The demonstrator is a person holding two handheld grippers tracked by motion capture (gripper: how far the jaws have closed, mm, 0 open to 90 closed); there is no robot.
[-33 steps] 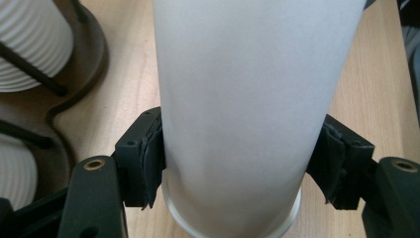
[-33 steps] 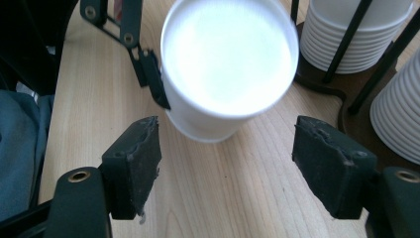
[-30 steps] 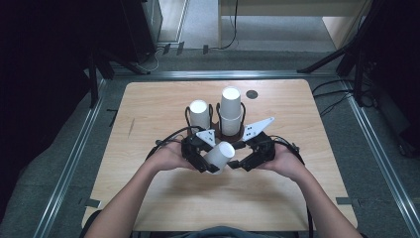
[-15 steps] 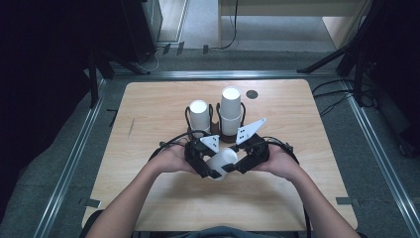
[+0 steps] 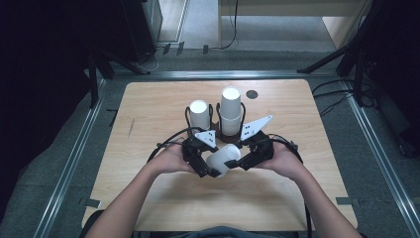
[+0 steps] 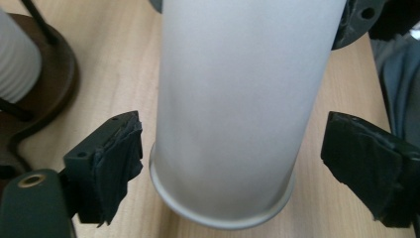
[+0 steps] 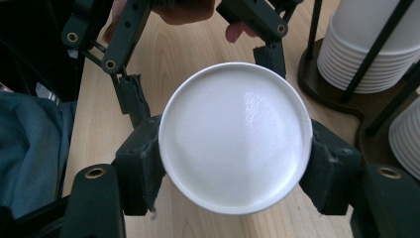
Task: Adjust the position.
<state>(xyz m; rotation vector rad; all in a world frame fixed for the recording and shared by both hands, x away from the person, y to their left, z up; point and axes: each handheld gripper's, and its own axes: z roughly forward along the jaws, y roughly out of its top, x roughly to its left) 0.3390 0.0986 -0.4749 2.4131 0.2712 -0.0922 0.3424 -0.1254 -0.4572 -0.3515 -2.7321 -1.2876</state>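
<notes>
paper cup [image 5: 224,158] held on its side above the table [image 5: 148,198], between the two grippers, near the person's edge. right gripper [image 7: 235,163] pressed onto the cup [image 7: 235,136] at its closed end: pads [image 7: 143,163] touching the rim on both sides, flat white bottom facing the camera. left gripper [image 6: 247,163] spread wide around the open end of the same cup [image 6: 237,109]: one pad [image 6: 116,153] just beside the rim, the other pad [image 6: 361,158] apart from it, no contact visible. in the high view, left gripper [image 5: 200,161] at the cup's left, right gripper [image 5: 247,156] at its right, both hands close together. behind them, two stacks of cups [image 5: 230,109] standing upside down in a dark wire rack [image 5: 214,119] at mid-table. small dark disc [image 5: 252,94] farther back, right of the rack.
</notes>
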